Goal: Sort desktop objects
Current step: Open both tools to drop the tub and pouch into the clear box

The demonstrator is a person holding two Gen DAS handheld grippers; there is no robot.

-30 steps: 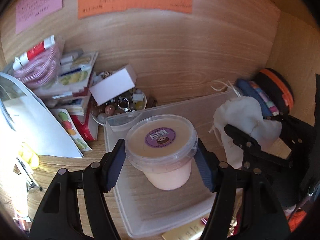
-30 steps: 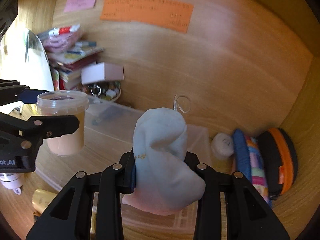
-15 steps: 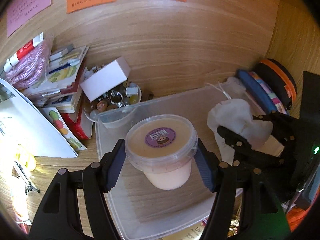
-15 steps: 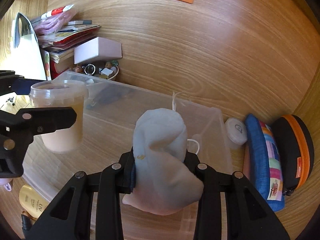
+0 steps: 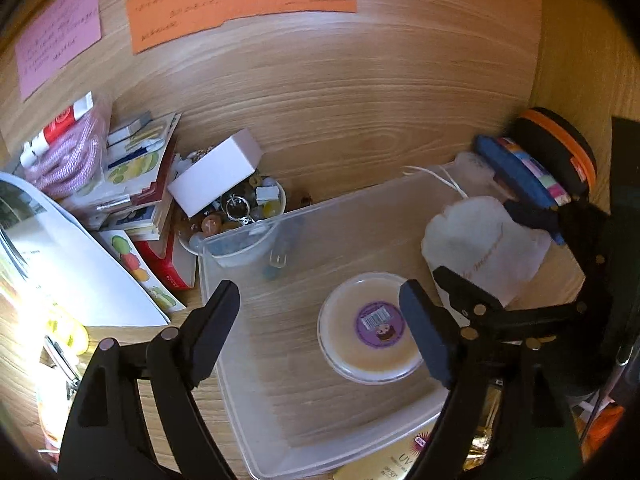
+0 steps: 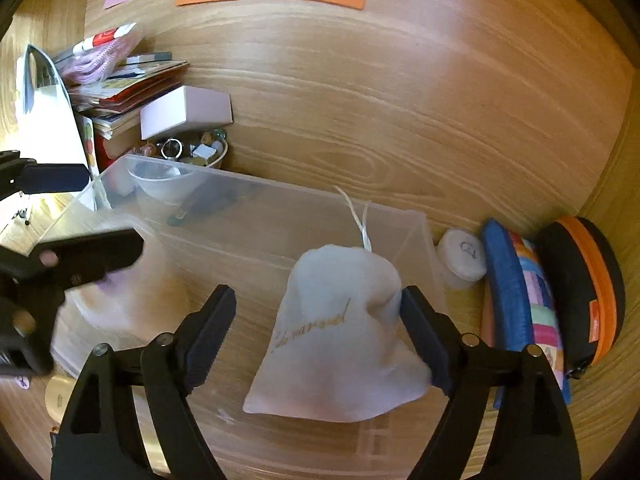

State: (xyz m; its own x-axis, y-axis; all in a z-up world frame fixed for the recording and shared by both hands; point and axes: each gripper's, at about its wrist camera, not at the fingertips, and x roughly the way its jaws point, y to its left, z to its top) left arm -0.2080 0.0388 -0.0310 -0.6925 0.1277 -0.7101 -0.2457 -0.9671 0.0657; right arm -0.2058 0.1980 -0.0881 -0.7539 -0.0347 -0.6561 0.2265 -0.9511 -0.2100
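A clear plastic bin (image 5: 248,320) lies on the wooden desk. A peach tub with a purple label (image 5: 370,328) stands inside it, under my open left gripper (image 5: 320,328); its right finger sits beside the tub. A white drawstring pouch (image 6: 340,336) rests in the bin's right end (image 6: 420,236). My right gripper (image 6: 318,332) is open around the pouch, its right finger against the cloth. The pouch also shows in the left wrist view (image 5: 484,248). The tub is blurred in the right wrist view (image 6: 120,304).
A bowl of trinkets (image 5: 236,216) with a white box (image 5: 216,178) on it, a stack of books (image 5: 132,184) and white paper (image 5: 72,264) are left of the bin. A blue pouch (image 6: 516,300), a black and orange case (image 6: 580,288) and a small white jar (image 6: 462,258) stand right of it. A sunscreen tube (image 5: 400,456) lies in front.
Both grippers opened. The tub left the left gripper and now stands on the bin floor. The pouch dropped from the right gripper onto the bin's right end.
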